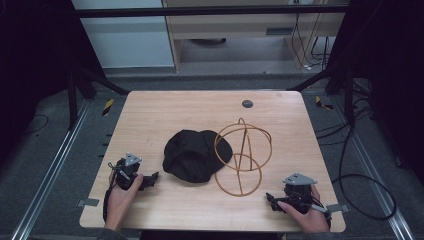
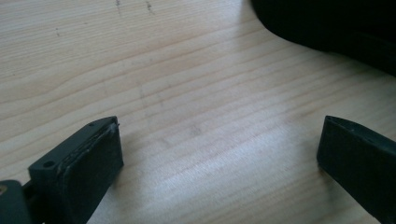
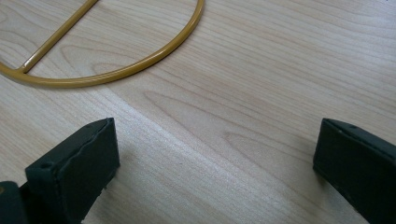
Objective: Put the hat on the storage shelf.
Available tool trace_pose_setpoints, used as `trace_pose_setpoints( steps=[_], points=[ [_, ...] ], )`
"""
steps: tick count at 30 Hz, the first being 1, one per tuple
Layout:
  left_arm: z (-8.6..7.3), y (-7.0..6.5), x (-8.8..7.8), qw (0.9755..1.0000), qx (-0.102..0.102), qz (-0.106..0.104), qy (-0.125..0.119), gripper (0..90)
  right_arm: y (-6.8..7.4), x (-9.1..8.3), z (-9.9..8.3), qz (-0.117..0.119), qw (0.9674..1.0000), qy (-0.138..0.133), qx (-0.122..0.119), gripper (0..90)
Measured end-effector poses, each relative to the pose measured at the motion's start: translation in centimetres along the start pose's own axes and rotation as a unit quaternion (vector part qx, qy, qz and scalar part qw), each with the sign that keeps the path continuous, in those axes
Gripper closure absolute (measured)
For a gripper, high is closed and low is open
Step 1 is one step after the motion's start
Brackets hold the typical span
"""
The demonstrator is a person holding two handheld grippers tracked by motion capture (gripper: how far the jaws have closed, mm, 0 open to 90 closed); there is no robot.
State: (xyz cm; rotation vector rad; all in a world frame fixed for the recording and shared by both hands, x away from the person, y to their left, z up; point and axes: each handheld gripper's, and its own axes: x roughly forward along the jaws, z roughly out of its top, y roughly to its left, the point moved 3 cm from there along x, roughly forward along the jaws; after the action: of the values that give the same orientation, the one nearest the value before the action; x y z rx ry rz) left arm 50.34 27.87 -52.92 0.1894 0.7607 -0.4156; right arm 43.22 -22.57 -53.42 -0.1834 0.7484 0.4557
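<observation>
Black fabric cap point(image 1: 192, 155) lying mid-table, touching gold wire hat stand point(image 1: 243, 157) on its right; not yet mounted. Left gripper point(image 1: 150, 178) and right gripper point(image 1: 271, 199) spread wide, empty, resting near wooden table point(image 1: 165, 107) front edge. Work not begun.

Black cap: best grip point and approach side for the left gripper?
Take the cap at its left edge, the soft rim nearest the left gripper, coming in low from the left. The fabric lies slumped and flat there, so open jaws can pinch a fold. Its right side touches the wire stand, which would likely crowd the jaws.
</observation>
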Motion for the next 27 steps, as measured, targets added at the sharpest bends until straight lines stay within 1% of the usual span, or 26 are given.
trace_pose_setpoints(
  steps=[2,3,4,5,6,7,9,10,11,12,13,16,18,19,20,21,23,24,26,27],
  points=[
    [-0.2,-0.2,-0.2,1.0000,0.005,-0.006,0.001,0.0,0.0,0.0,0.0,0.000,1.0000,0.000,0.000,0.5],
    [-0.2,-0.2,-0.2,1.0000,0.005,-0.006,0.001,0.0,0.0,0.0,0.0,0.000,1.0000,0.000,0.000,0.5],
    [-0.3,-0.4,-0.5,0.9998,0.012,-0.017,0.003,0.0,0.0,0.0,0.0,0.000,1.0000,0.000,0.000,0.5],
    [-0.4,-0.8,-1.0,0.9993,0.017,-0.034,0.000,4.4,0.0,0.0,0.0,0.000,1.0000,0.000,0.000,0.5],
    [-0.4,-0.8,-1.0,0.9993,0.017,-0.034,0.000,5.3,0.0,0.0,0.0,0.000,1.0000,0.000,0.000,0.5],
    [-0.5,-1.1,-1.3,0.9990,0.019,-0.040,-0.002,5.3,0.0,0.0,0.0,0.000,1.0000,0.000,0.000,0.5],
    [-0.7,-1.8,-2.0,0.9981,0.036,-0.049,0.003,4.8,0.0,0.0,0.0,0.000,1.0000,0.000,0.000,0.5],
    [-0.8,-2.2,-2.3,0.9975,0.046,-0.054,0.004,4.7,0.0,0.0,0.0,0.000,1.0000,0.000,0.000,0.5],
    [-0.8,-2.6,-2.7,0.9966,0.049,-0.065,0.004,4.8,0.0,0.0,0.0,0.000,1.0000,0.000,0.000,0.5],
    [-1.0,-3.2,-3.3,0.9949,0.058,-0.083,0.002,4.8,0.0,0.0,0.0,0.000,1.0000,0.000,0.000,0.5],
    [-1.0,-3.2,-3.3,0.9949,0.058,-0.083,0.002,4.8,0.0,0.0,0.0,0.000,1.0000,0.000,0.000,0.5],
    [-0.9,-4.4,-4.3,0.9917,0.074,-0.104,-0.011,4.8,0.0,0.0,0.0,0.000,1.0000,0.000,0.000,0.5],
    [-0.5,-4.9,-4.8,0.9901,0.083,-0.111,-0.017,4.8,0.0,0.0,0.0,0.000,1.0000,0.000,0.000,0.5],
    [0.1,-5.4,-5.3,0.9877,0.102,-0.117,-0.017,4.9,0.0,0.0,0.0,0.000,1.0000,0.000,0.000,0.5],
    [0.1,-5.4,-5.3,0.9877,0.102,-0.117,-0.017,5.4,0.0,0.0,0.0,0.000,1.0000,0.000,0.000,0.5],
    [0.9,-5.7,-5.9,0.9854,0.116,-0.123,-0.019,6.4,0.0,0.0,0.0,0.000,1.0000,0.000,0.000,0.5],
    [2.0,-5.9,-6.4,0.9834,0.126,-0.128,-0.023,6.9,0.0,0.0,0.0,0.000,1.0000,0.000,0.000,0.5],
    [2.0,-5.9,-6.4,0.9834,0.126,-0.128,-0.023,7.4,0.0,0.0,0.0,0.000,1.0000,0.000,0.000,0.5],
    [3.8,-5.8,-7.0,0.9820,0.137,-0.127,-0.029,8.0,0.0,0.0,0.0,0.000,1.0000,-0.001,0.000,0.6],
    [3.8,-5.8,-7.0,0.9820,0.137,-0.127,-0.029,7.9,0.0,0.0,0.0,0.000,1.0000,-0.001,0.000,0.6]
  ],
)
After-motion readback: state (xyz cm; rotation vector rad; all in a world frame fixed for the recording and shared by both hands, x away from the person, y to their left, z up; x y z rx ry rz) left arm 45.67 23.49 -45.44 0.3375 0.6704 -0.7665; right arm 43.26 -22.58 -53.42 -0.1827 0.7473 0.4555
